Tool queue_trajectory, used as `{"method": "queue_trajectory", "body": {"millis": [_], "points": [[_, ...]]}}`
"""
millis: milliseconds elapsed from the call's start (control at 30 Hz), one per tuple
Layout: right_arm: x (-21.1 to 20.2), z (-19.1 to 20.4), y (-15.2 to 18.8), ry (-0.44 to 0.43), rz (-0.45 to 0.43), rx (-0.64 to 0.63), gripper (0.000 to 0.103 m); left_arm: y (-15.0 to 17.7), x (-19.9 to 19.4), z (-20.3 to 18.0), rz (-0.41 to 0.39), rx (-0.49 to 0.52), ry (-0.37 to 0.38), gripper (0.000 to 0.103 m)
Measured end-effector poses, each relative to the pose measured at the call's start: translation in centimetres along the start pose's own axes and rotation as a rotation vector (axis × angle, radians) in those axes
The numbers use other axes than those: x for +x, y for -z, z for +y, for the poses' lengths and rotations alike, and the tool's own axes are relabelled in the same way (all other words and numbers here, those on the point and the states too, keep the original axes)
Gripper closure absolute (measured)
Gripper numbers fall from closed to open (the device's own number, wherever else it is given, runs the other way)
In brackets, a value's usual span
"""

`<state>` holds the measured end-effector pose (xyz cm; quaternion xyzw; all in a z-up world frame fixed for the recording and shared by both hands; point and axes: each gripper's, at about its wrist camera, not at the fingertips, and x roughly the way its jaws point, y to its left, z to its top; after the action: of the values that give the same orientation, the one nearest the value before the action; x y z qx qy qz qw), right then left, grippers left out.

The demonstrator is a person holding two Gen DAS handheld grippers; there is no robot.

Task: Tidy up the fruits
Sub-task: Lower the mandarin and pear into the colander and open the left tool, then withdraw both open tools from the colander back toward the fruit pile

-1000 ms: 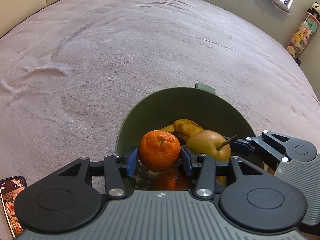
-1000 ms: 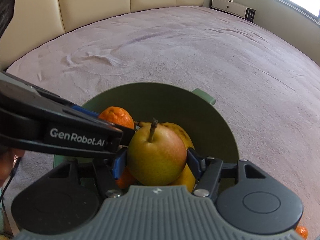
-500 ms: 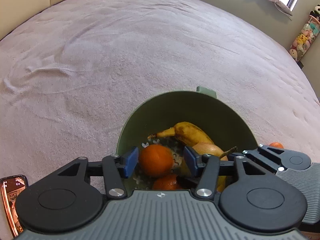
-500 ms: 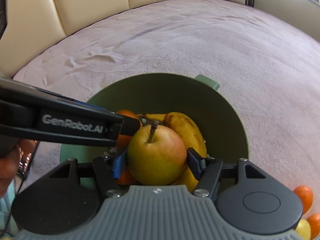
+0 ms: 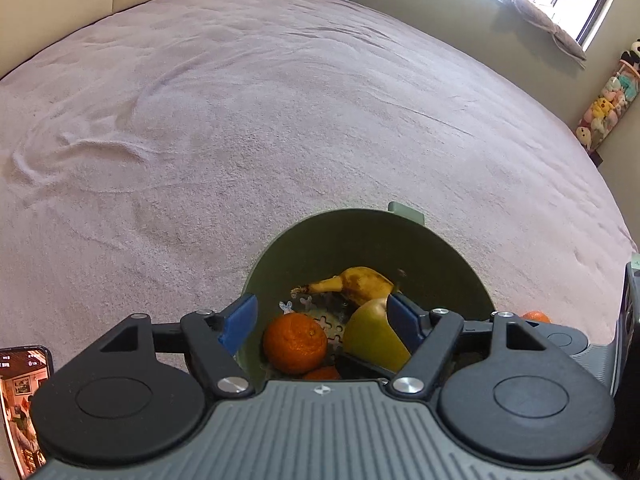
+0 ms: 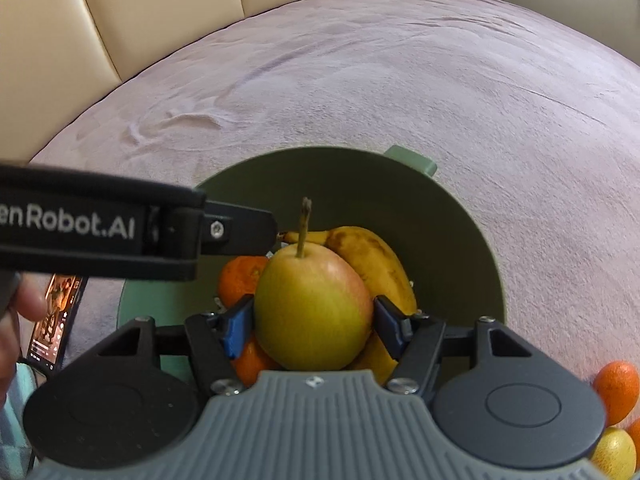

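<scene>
A green bowl [image 5: 440, 252] sits on the pink bedspread and holds a banana [image 5: 360, 282] and two oranges. My left gripper [image 5: 322, 320] is open above the bowl's near rim, with an orange [image 5: 295, 343] lying loose below it. My right gripper [image 6: 314, 326] is shut on a yellow-red pear [image 6: 314, 312], stem up, and holds it over the bowl [image 6: 460, 216], above the banana [image 6: 372, 260] and an orange [image 6: 240, 280]. The pear also shows in the left wrist view [image 5: 374, 334].
A phone [image 5: 20, 404] lies on the bed left of the bowl. Loose oranges [image 6: 616, 392] and a yellow fruit [image 6: 614, 454] lie right of the bowl. The left gripper's arm [image 6: 100, 228] crosses the right wrist view. The wide bedspread [image 5: 280, 120] stretches beyond.
My left gripper opened and let its orange drop into the bowl, then drew back. My right gripper has kept the pear and lowered it nearer the bowl.
</scene>
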<state>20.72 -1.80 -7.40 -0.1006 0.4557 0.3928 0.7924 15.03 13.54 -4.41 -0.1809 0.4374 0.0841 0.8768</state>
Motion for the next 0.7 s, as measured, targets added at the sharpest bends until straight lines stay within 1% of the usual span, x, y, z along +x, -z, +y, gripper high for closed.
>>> {"method": "queue_trajectory", "body": {"millis": [133,200,367,567,700], "points": [[-0.5,0.4,0.0,0.019,-0.009,-0.024,0.043,0.0,-0.1,-0.2,0.002,0.006,-0.006,0.017],[-1.1,0.5,-0.1,0.020,-0.026,-0.022,0.042,0.0,-0.3,-0.3,-0.001,0.009,-0.010,0.017],[-2.6,0.2,-0.1,0.056,-0.044,-0.011,0.041,0.0,-0.9,-0.9,-0.012,0.023,-0.001,0.017],[-5.6,-0.3,0.9,0.096,-0.089,0.025,0.040,0.3,-2.2,-2.0,-0.045,0.055,0.004,0.017],[-7.9,-0.3,2.1,0.138,-0.125,0.029,0.040,0.6,-3.1,-3.0,-0.061,0.084,0.014,0.017]]}}
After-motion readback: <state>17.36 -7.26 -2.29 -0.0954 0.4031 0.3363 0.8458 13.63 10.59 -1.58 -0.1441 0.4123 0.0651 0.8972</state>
